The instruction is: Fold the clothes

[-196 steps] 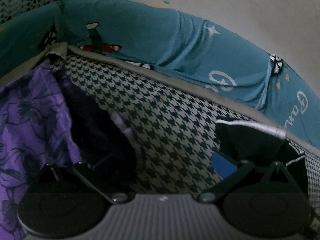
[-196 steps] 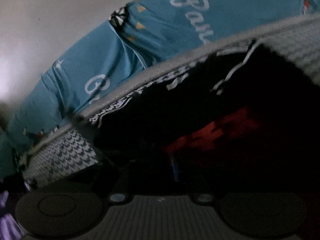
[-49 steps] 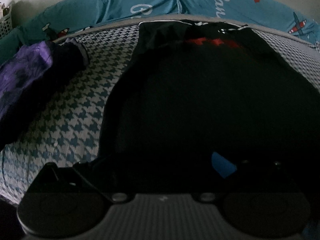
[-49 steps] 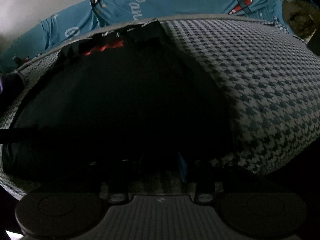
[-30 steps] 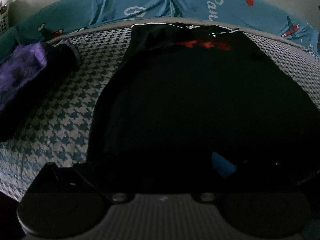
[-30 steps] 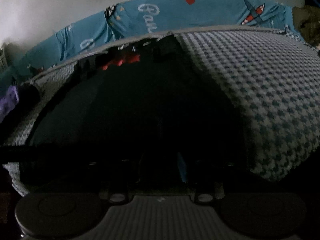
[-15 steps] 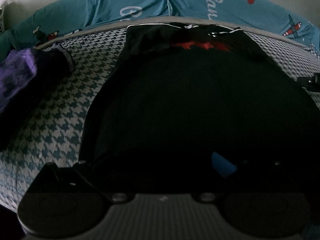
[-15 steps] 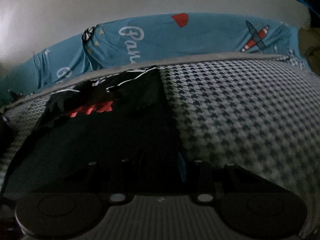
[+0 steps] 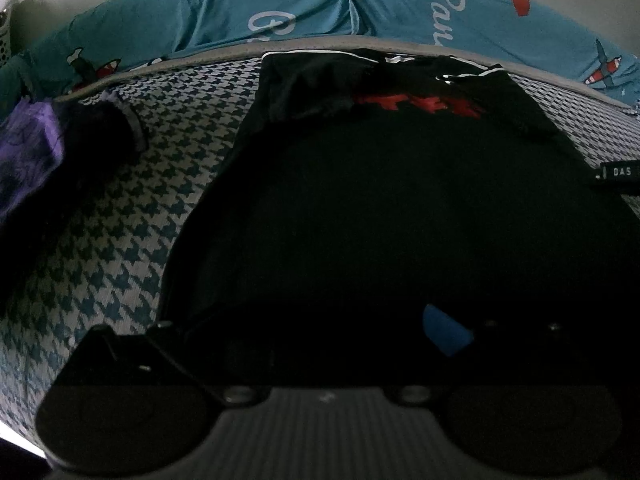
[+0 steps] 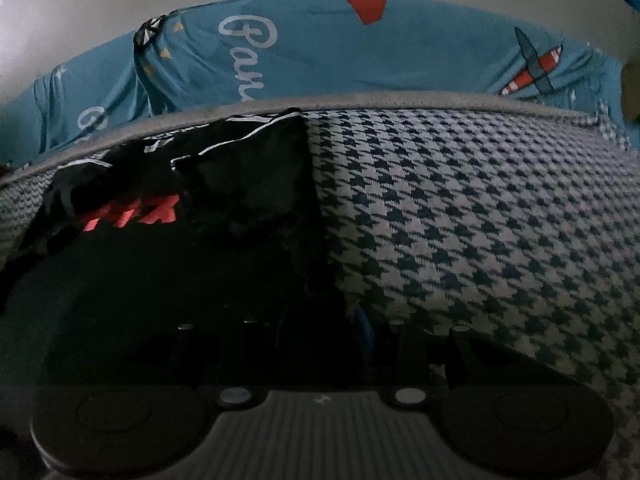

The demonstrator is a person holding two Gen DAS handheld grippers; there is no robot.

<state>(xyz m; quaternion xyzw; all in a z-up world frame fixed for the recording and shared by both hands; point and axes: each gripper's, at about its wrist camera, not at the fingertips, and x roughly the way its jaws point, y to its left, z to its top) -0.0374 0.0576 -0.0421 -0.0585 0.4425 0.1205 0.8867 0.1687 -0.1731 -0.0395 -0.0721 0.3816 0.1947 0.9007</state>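
A black shirt (image 9: pixel 380 200) with a red print (image 9: pixel 416 104) lies spread flat on the houndstooth bed cover (image 9: pixel 120 260). My left gripper (image 9: pixel 304 328) is at the shirt's near hem. Its fingers stand wide apart and it is open, the blue pad (image 9: pixel 444 332) showing against the dark cloth. My right gripper (image 10: pixel 320 328) sits low at the right edge of the shirt (image 10: pixel 160 280), shut, and that edge runs straight down into its fingers. The right gripper's body (image 9: pixel 618 174) also shows at the right border of the left wrist view.
A purple garment (image 9: pixel 28 148) and a dark one with a grey cuff (image 9: pixel 100 132) lie piled at the left of the bed. A teal printed sheet (image 10: pixel 360 60) rises behind the bed against a pale wall. Bare houndstooth cover (image 10: pixel 480 240) stretches right of the shirt.
My right gripper has dropped lower and moved forward along the shirt's right edge, so it now appears in the left wrist view. The left gripper has barely moved.
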